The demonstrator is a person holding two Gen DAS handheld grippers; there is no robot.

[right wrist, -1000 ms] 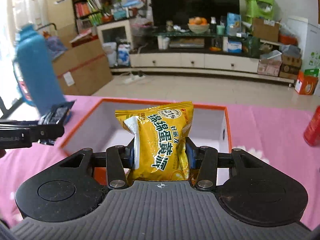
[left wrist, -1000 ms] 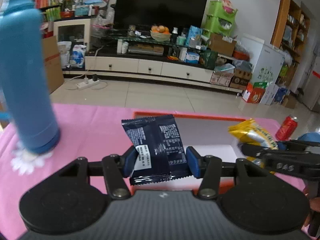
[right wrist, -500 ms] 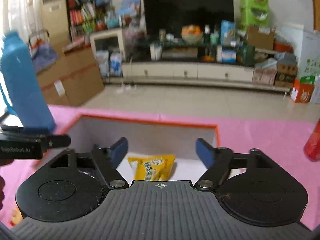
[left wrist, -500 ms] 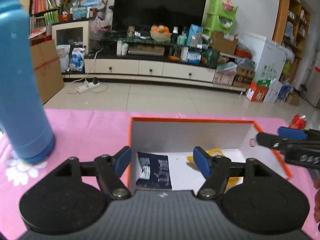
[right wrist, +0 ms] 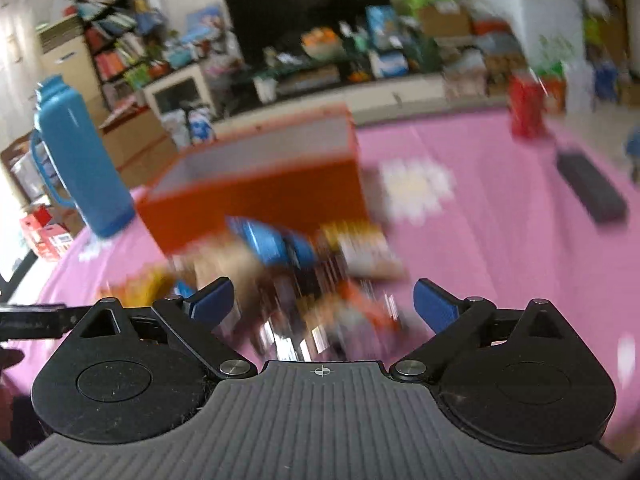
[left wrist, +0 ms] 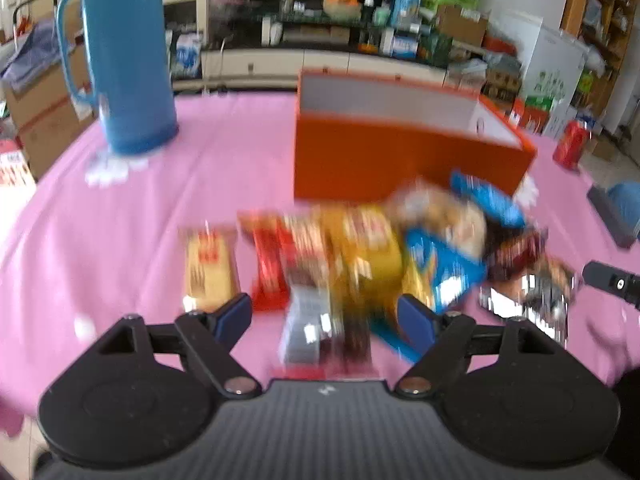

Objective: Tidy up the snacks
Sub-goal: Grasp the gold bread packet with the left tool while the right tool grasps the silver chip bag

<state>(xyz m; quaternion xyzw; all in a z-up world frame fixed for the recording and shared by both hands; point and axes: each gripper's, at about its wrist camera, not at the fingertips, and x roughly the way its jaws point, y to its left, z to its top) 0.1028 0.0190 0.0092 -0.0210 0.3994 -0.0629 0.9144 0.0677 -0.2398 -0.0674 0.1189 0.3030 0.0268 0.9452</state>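
A pile of several snack packets (left wrist: 360,252) lies on the pink tablecloth in front of the orange box (left wrist: 400,156). The pile is motion-blurred in both views. My left gripper (left wrist: 326,316) is open and empty, held just above the near side of the pile. My right gripper (right wrist: 322,304) is open and empty too, above the pile's right part (right wrist: 320,280), with the orange box (right wrist: 260,196) behind it. The right gripper's tip (left wrist: 612,284) shows at the right edge of the left wrist view. The box's inside is hidden from here.
A tall blue thermos (left wrist: 124,56) stands at the back left of the table. A red can (left wrist: 570,146) stands at the far right, and a dark flat object (right wrist: 592,188) lies near it. Pink cloth with white flowers (right wrist: 416,188) covers the table.
Both grippers let go of their packets into the orange box, then pulled back and down. They now hover open over the snack pile in front of the box.
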